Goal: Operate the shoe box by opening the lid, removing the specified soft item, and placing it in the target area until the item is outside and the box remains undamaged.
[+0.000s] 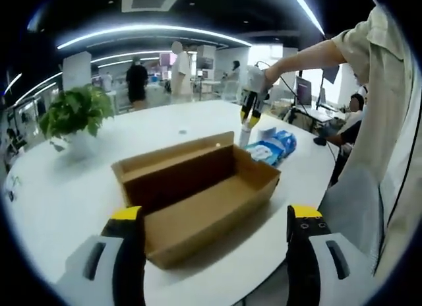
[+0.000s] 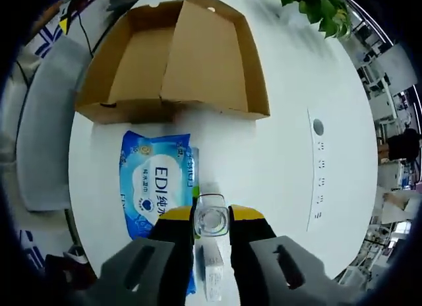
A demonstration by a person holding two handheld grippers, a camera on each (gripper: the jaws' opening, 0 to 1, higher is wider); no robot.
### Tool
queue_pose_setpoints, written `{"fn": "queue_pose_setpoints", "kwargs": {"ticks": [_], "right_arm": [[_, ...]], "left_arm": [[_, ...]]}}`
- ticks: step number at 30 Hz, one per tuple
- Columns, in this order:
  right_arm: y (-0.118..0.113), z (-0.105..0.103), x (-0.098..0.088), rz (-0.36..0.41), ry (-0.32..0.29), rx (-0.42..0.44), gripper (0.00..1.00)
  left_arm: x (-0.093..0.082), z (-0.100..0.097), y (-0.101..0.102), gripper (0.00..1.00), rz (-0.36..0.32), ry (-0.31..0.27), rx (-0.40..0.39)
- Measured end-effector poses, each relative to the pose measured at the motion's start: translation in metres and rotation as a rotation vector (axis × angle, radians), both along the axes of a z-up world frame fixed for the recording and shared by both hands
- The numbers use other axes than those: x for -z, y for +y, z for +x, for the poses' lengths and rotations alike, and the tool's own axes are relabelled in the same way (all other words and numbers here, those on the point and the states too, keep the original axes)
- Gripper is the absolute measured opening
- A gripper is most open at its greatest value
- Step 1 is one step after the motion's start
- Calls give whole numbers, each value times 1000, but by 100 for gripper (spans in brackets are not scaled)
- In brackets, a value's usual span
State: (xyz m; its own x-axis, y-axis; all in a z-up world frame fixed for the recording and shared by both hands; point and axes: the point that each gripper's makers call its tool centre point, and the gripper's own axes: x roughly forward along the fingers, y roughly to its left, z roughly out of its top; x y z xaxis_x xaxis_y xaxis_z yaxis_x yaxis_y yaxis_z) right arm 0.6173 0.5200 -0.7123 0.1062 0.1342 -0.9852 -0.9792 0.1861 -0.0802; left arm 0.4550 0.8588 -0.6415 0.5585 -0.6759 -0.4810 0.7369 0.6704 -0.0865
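Observation:
The brown cardboard shoe box [image 1: 198, 187] stands open on the white table [image 1: 66, 194], lid flap upright at its far side, inside bare. My left gripper [image 1: 214, 217] hangs open in front of it, jaws wide apart. Beyond the box lies a blue wet-wipes pack [image 1: 273, 148]. Just above that pack a hand holds my right gripper [image 1: 248, 118], with a small white item sticking out of its tips. From above, the right gripper [image 2: 211, 217] is shut on this clear-capped white bottle [image 2: 211, 223], over the wipes pack [image 2: 155, 181], with the box [image 2: 178, 55] further ahead.
A potted plant [image 1: 72, 111] stands at the table's far left. A person's arm and light clothing [image 1: 376, 121] fill the right side. A round cable port [image 2: 318, 126] sits in the tabletop. A grey chair [image 2: 39, 121] stands beside the table edge. People stand far behind.

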Motion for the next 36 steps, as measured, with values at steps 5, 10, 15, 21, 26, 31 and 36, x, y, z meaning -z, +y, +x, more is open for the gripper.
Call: {"fn": "queue_pose_setpoints", "kwargs": {"ticks": [5, 10, 15, 21, 26, 31, 36], "right_arm": [[2, 4, -2, 8, -3, 4, 17], [5, 3, -2, 25, 25, 13, 17], [2, 4, 3, 1, 27, -10, 18], [1, 5, 4, -6, 16, -25, 19], [4, 10, 1, 16, -4, -18, 25], [7, 14, -6, 40, -30, -5, 29], [14, 19, -13, 95, -46, 95, 32]], "left_arm": [[5, 0, 1, 90, 5, 15, -6], [6, 1, -1, 90, 6, 19, -7], [7, 1, -2, 89, 15, 22, -6], [10, 2, 2, 86, 29, 31, -23], [20, 6, 11, 81, 68, 37, -53], [27, 13, 22, 75, 105, 38, -102], [31, 20, 32, 65, 130, 31, -139]]}}
